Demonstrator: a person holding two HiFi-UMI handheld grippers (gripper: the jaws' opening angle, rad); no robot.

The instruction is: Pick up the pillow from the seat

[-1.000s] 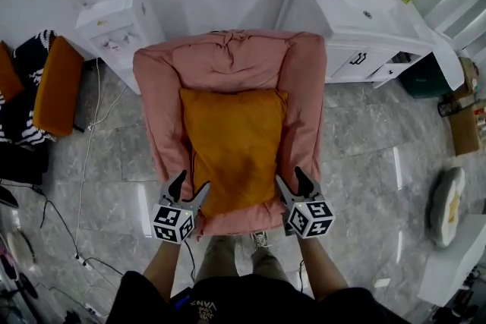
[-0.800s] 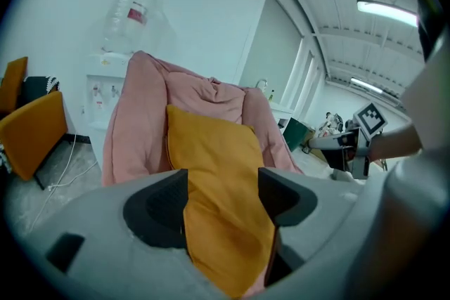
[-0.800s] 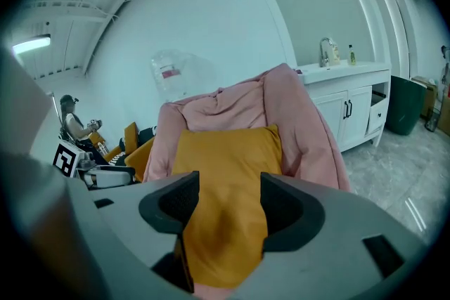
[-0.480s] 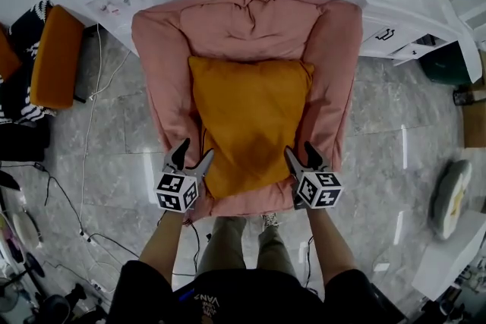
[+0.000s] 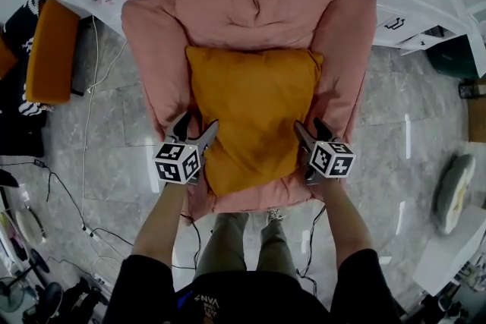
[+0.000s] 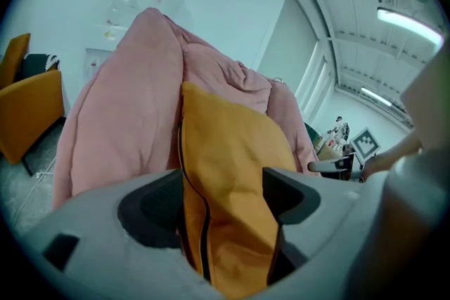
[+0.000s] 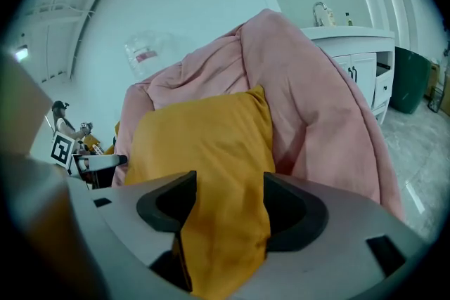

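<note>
Pale print on dark shirt (image 5: 206, 303), behind left claw (image 5: 197, 127) and right claw (image 5: 308, 127): unreadable. Nothing else legible.

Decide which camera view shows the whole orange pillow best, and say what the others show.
The head view: the whole pillow lies in outline on the pink armchair. The left gripper view shows only one side edge close up; the right gripper view only the opposite edge.

Matt cloth pillow (image 5: 254, 114), glossy floor (image 5: 395, 133)

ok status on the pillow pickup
Left gripper, right gripper open, fingers just widened, each straddling a pillow side edge. Pillow on armchair seat, not yet lifted. Nothing blocking.
</note>
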